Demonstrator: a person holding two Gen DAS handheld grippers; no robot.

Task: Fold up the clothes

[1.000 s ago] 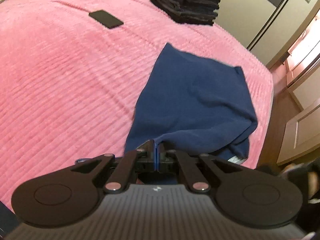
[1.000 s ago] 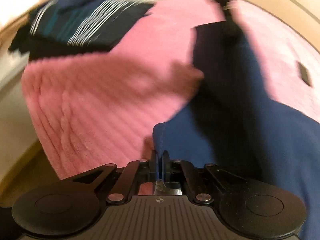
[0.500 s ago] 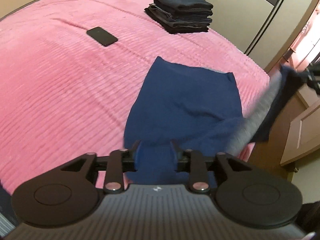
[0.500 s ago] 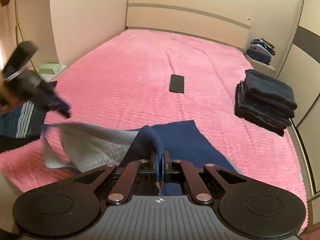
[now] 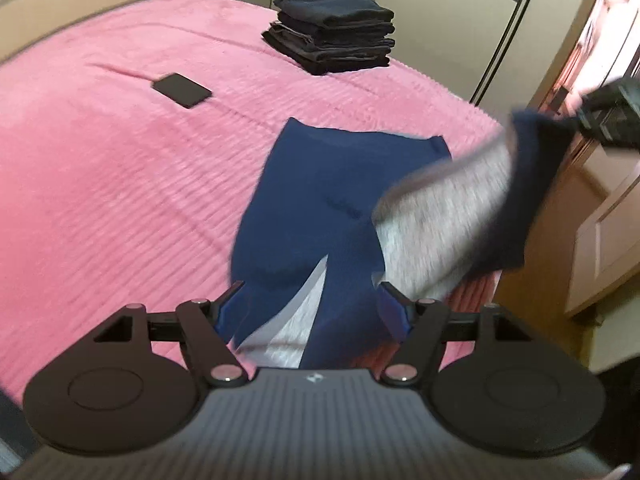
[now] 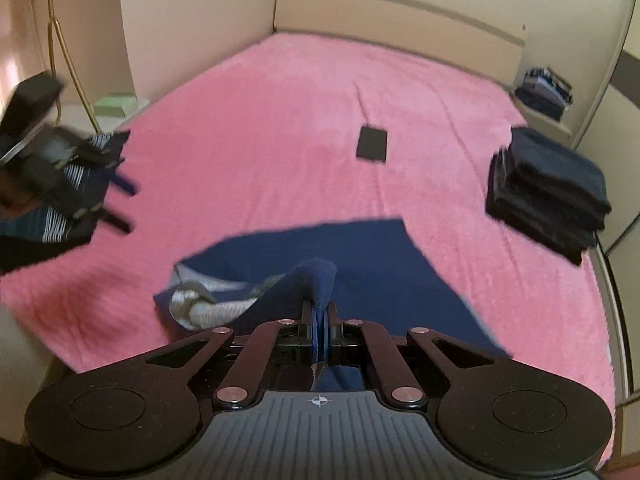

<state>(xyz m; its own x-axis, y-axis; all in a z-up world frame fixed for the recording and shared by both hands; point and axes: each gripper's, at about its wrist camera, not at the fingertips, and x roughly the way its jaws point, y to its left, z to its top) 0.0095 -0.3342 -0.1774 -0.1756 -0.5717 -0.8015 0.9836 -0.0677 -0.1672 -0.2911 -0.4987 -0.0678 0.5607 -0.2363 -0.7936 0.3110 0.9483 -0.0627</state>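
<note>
A navy garment [image 5: 328,184] with a grey inner side lies on the pink bedspread [image 5: 100,184] near the foot edge. In the left wrist view my left gripper [image 5: 310,294] is open, its fingers spread wide over the garment's near end and gripping nothing. My right gripper [image 6: 320,310] is shut on a raised fold of the navy garment [image 6: 360,252]. The left wrist view shows the right gripper [image 5: 580,120] at the upper right, holding a corner up so the grey lining hangs blurred. The right wrist view shows the left gripper [image 6: 122,204] blurred at the left, open.
A stack of folded dark clothes [image 5: 336,36] [image 6: 548,196] sits at the bed's right side. A black phone [image 5: 182,90] [image 6: 372,144] lies mid-bed. Striped clothes [image 6: 60,216] lie at the left edge. Wardrobe doors [image 5: 440,20] and a shelf of clothes [image 6: 544,92] stand beyond.
My left gripper has opened and let go of the garment. My right gripper stays shut on it and has lifted its corner, turning the grey inside outward.
</note>
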